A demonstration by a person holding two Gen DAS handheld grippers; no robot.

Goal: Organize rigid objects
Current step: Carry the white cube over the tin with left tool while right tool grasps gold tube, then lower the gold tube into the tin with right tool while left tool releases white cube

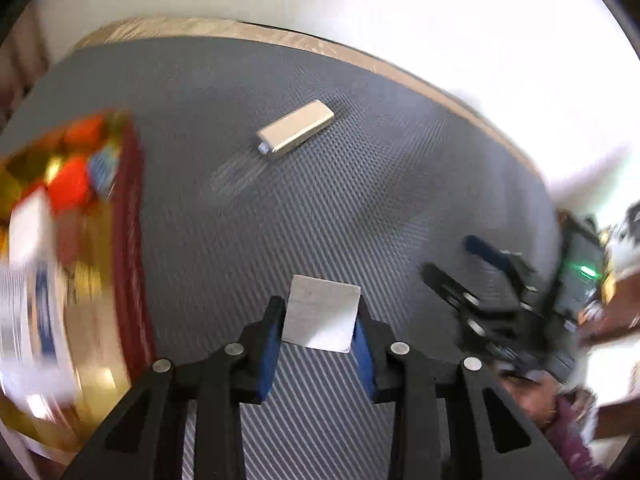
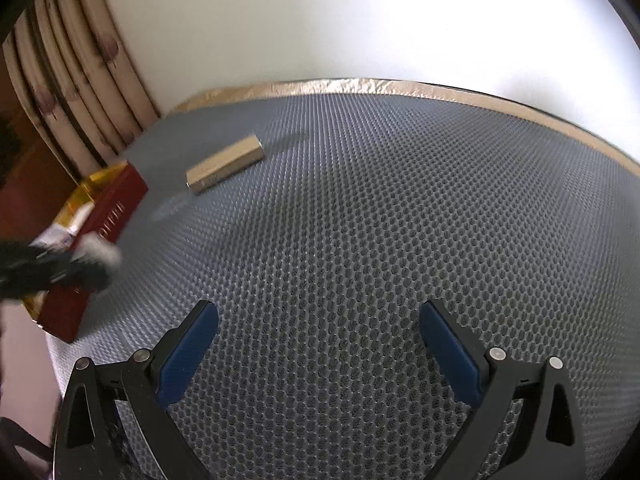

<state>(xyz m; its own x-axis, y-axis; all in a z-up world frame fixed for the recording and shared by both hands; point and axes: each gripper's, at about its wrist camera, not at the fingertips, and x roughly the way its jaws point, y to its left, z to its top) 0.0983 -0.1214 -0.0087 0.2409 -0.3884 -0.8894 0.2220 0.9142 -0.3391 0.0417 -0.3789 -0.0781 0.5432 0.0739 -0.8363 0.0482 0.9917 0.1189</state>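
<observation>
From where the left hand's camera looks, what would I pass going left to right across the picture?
Red box with golden lining full of blurred items → silver block pinched in the left gripper, its jaws shut on it → right gripper, jaws apart. The beige block lies farther back on the grey mat.

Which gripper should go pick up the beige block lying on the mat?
Right. The right gripper is open and empty, facing the beige block. The left gripper is shut on a silver plate.
</observation>
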